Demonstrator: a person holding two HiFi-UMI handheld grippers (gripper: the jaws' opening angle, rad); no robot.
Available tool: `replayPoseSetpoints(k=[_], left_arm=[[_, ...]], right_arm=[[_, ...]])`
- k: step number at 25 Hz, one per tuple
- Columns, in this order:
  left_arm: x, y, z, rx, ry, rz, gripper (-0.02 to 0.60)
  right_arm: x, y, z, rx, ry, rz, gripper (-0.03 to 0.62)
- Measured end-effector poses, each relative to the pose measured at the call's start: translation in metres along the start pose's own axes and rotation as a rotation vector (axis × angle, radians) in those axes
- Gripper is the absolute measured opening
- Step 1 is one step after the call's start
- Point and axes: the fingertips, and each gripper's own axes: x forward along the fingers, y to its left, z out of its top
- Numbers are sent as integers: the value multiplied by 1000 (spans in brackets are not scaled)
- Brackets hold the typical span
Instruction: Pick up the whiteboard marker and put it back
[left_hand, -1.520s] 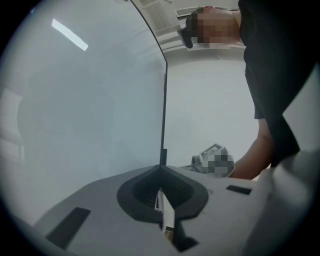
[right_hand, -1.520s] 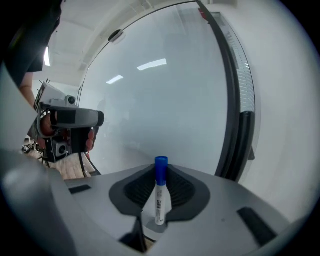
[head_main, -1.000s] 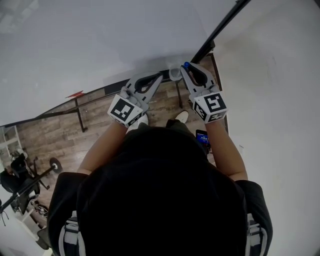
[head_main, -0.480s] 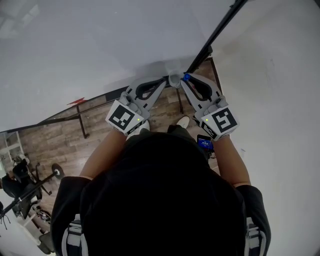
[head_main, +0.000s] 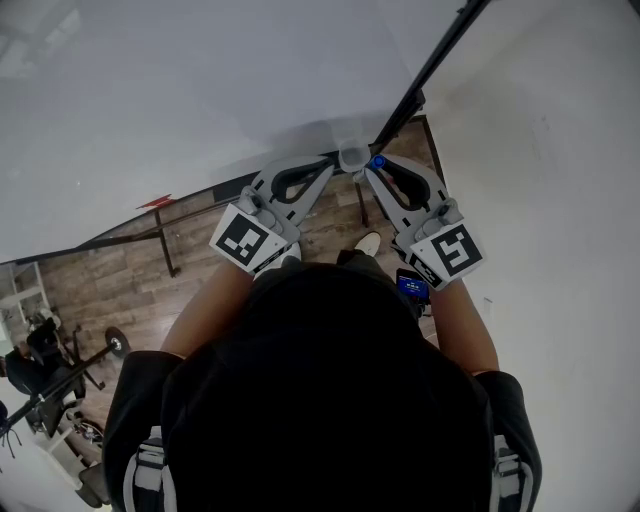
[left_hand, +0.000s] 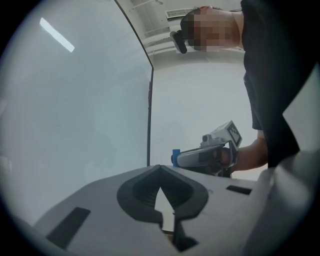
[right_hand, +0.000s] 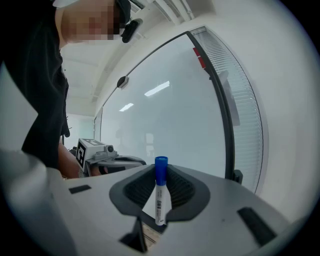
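Note:
The whiteboard marker (right_hand: 160, 192), white with a blue cap, stands upright between the pads of my right gripper (right_hand: 161, 170), which is shut on it. From the head view only its blue cap (head_main: 376, 161) shows, at the tip of the right gripper (head_main: 372, 166), close to the whiteboard's (head_main: 200, 100) lower right corner. My left gripper (head_main: 335, 164) is just left of it, tips together with nothing between them. The left gripper view shows its own jaws (left_hand: 160, 170) closed and empty, with the right gripper (left_hand: 200, 157) and the marker's cap (left_hand: 176, 153) beyond.
The whiteboard's black frame edge (head_main: 430, 60) runs up to the right, with a white wall (head_main: 550, 200) beside it. A small pale round fitting (head_main: 352, 155) sits at the board's lower corner between the gripper tips. Wood floor (head_main: 120, 280) and exercise gear (head_main: 40, 370) lie below.
Both grippers have risen a little along the board, the right more than the left. The marker stays in the right gripper. The left gripper stays shut and empty.

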Motion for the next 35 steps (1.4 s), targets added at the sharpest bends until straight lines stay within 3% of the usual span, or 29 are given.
replayPoseSetpoints(k=[35], left_arm=[[-3, -11, 9, 18, -30, -19, 3]], right_arm=[[-9, 10, 7, -10, -20, -19, 63]])
